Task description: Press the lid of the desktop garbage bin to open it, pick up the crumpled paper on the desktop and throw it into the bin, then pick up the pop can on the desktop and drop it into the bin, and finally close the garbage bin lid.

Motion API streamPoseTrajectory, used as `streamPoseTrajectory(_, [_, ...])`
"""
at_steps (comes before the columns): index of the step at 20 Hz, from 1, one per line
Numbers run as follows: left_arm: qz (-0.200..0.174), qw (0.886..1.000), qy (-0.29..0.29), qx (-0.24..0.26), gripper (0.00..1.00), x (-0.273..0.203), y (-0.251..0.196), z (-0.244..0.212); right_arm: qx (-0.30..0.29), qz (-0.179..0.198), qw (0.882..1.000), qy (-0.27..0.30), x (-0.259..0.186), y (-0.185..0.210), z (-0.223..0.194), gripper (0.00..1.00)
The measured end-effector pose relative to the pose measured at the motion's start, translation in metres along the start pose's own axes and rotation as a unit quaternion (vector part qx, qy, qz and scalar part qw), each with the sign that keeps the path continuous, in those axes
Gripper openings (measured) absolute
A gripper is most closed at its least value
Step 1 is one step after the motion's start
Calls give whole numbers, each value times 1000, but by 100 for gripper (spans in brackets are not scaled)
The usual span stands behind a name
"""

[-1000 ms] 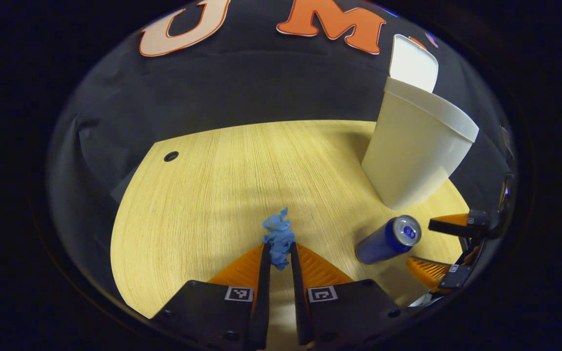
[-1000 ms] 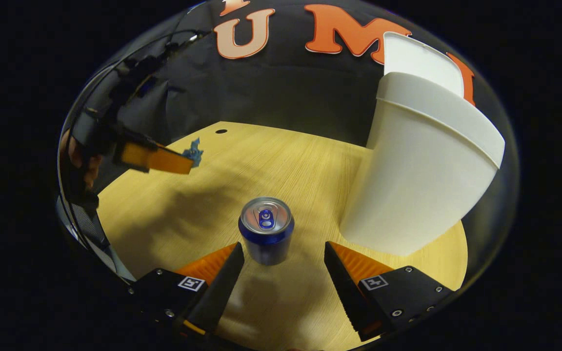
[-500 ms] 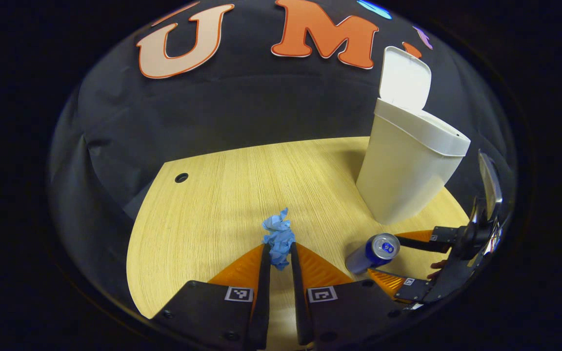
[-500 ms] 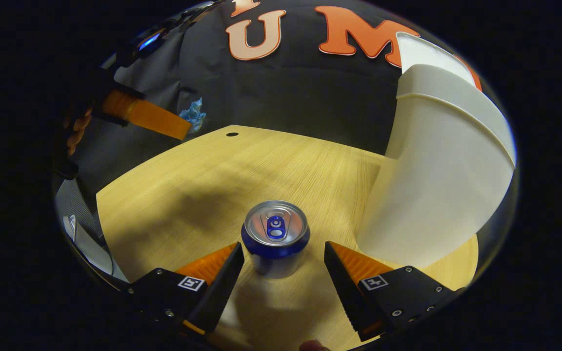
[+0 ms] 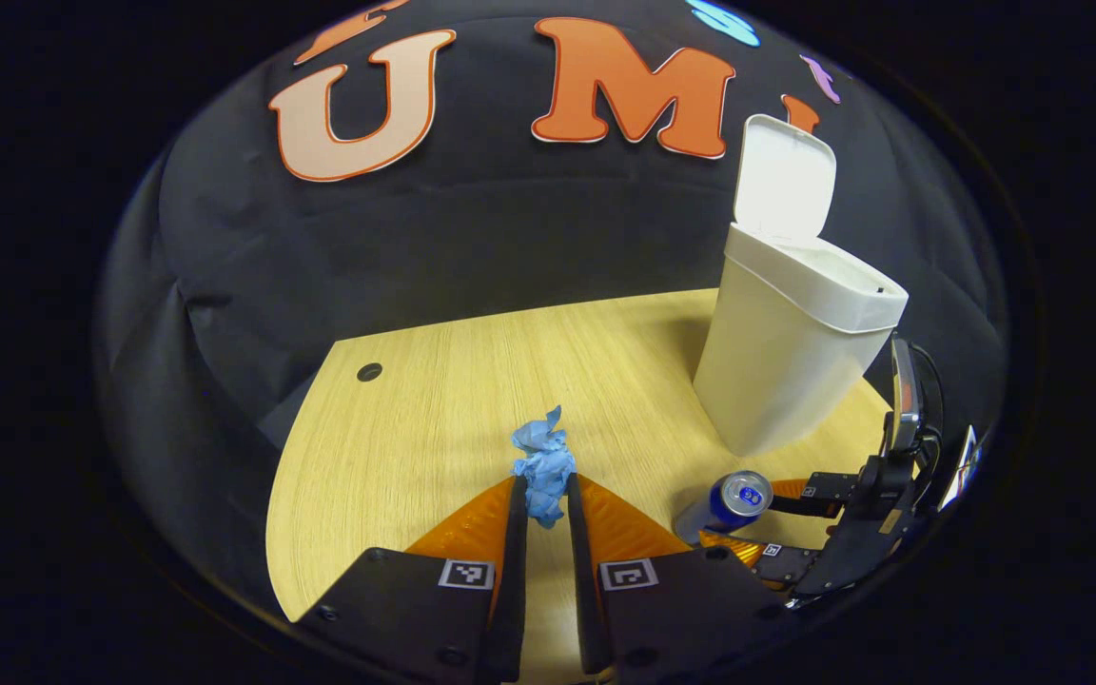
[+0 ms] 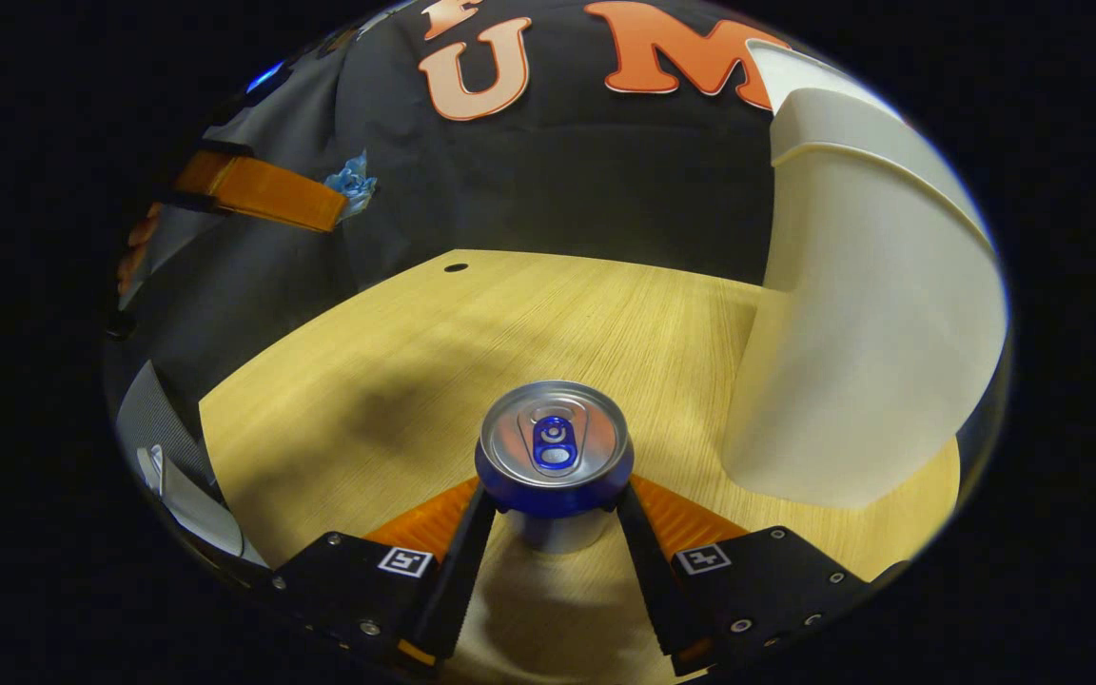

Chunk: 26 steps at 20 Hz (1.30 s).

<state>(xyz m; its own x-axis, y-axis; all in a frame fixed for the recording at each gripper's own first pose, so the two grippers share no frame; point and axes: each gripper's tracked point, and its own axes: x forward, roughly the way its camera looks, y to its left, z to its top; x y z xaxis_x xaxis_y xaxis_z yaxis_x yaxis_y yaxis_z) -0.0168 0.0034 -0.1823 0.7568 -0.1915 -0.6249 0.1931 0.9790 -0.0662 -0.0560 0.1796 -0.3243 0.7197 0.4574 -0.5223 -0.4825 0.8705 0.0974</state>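
A blue crumpled paper is pinched between the fingers of my left gripper, held well above the wooden desktop. The white bin stands at the desk's right with its lid flipped up. In the right gripper view the blue pop can stands upright, and my right gripper is shut on its sides. The bin rises close on the right there. The left gripper with the paper hangs high at the left. In the left gripper view the right gripper holds the can.
A small round hole sits near the desk's far left corner. A person's hand holds the left gripper at the left edge of the right gripper view. The desk's edges drop off to dark cloth all round.
The left gripper has risen higher above the desk with the paper. The right gripper moved forward around the can and went from open to shut on it.
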Motion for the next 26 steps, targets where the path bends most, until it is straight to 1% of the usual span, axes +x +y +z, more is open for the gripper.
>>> streamPoseTrajectory(2, [-13,1000,-10,5,27,3,-10,9,1,-10,1000,-5,-11,-5,9,77])
streamPoseTrajectory(6, [-51,998,-34,15,27,12,-39,34,14,-39,999,-20,-43,-18,23,78])
streamPoseTrajectory(11, [-120,990,-72,9,26,23,-85,76,30,-88,995,-35,-77,-55,38,77])
streamPoseTrajectory(13, [-147,985,-88,13,27,26,-105,97,36,-108,993,-38,-94,-65,38,77])
streamPoseTrajectory(15, [-180,977,-110,12,27,27,-128,118,41,-130,990,-39,-112,-79,39,77])
streamPoseTrajectory(17, [-201,972,-123,18,27,29,-147,137,48,-153,986,-39,-127,-89,36,77])
streamPoseTrajectory(18, [-216,968,-127,19,27,28,-159,145,51,-162,985,-39,-133,-93,34,72])
streamPoseTrajectory(19, [-230,964,-132,20,26,27,-171,156,56,-172,983,-40,-140,-97,33,77])
streamPoseTrajectory(21, [-258,955,-142,22,26,25,-195,174,64,-191,979,-41,-154,-101,33,77])
streamPoseTrajectory(23, [-277,949,-150,31,27,26,-217,188,71,-211,974,-47,-171,-110,36,77])
streamPoseTrajectory(25, [-286,945,-154,41,26,31,-237,199,78,-232,968,-56,-190,-119,41,77])
streamPoseTrajectory(26, [-293,943,-153,47,26,35,-247,201,82,-242,965,-60,-191,-115,47,77])
